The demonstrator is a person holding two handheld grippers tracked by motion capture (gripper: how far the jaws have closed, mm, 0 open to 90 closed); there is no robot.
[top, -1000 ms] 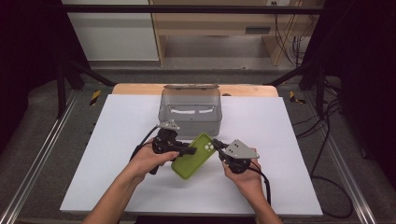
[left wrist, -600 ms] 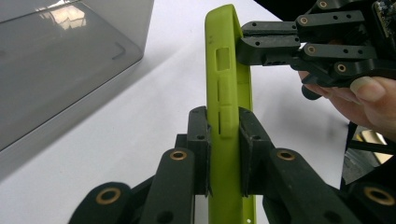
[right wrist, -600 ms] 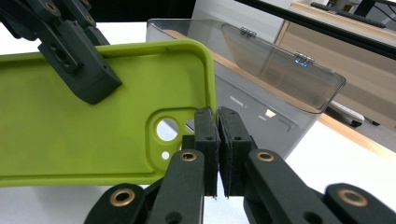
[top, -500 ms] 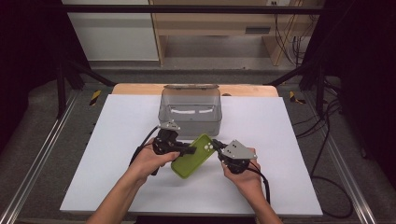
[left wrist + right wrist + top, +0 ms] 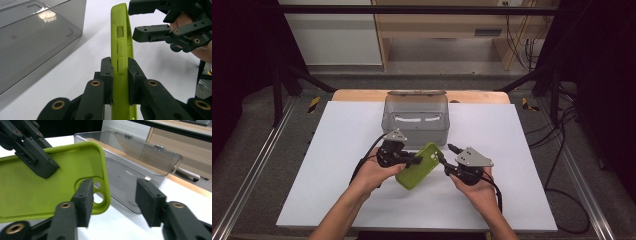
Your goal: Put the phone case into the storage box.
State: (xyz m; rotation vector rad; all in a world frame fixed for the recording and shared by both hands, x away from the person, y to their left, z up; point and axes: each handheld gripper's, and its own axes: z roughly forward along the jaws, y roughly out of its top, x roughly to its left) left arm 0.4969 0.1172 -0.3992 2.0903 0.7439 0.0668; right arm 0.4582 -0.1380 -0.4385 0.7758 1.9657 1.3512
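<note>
- The left gripper (image 5: 119, 82) is clamped on the long edge of the lime-green phone case (image 5: 419, 165); in the left gripper view its two black jaws press flat on either side of the rim, just below the button cut-outs; the hold looks firm.
- The right gripper (image 5: 113, 202) has its jaws apart; in the right gripper view one jaw sits just in front of the case's camera cut-out and the other stands clear to the right, so nothing is pinched between them.
- Compared with a second ago, the case has barely shifted; it stays lifted off the white counter (image 5: 337, 150), tilted, between the two hands, with the right gripper still close at its far right corner.
- The clear plastic box (image 5: 416, 119) stands just beyond the case, its hinged lid raised at the far side; its inside looks bare.
- My reading: the case is carried by the left gripper alone, and the right one is either letting go or lining up for a second hold; the drop into the box is not yet begun.
</note>
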